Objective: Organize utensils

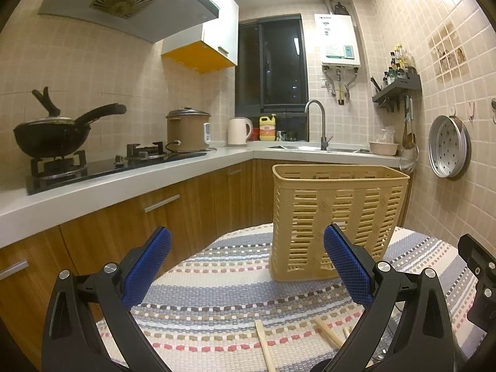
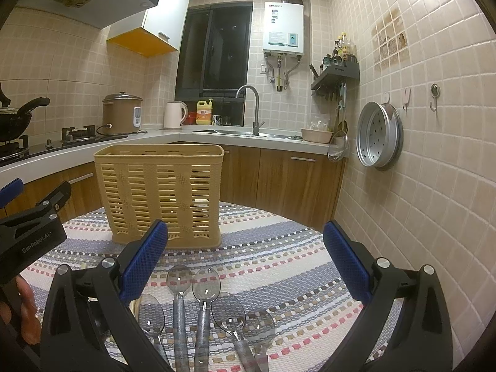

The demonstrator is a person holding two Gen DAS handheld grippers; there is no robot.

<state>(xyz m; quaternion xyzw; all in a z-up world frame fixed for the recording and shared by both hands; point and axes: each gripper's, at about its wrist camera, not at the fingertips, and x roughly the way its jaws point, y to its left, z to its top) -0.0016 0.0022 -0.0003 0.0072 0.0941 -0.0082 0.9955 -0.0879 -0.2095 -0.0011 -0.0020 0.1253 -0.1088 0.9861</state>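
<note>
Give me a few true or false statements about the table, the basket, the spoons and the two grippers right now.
1. The basket stands upright on the striped cloth. True.
2. The clear spoons sit inside the basket. False: they lie on the cloth, nearer than the basket.
3. The right gripper holds a spoon. False: it is open and empty.
4. The left gripper is open. True.
5. Chopsticks lie on the cloth. True.

Spoon handles (image 2: 204, 334) cut off below

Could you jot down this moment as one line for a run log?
stage: start | left gripper: open, empty | right gripper: open, empty | spoons, chopsticks: on mat | basket: upright
</note>
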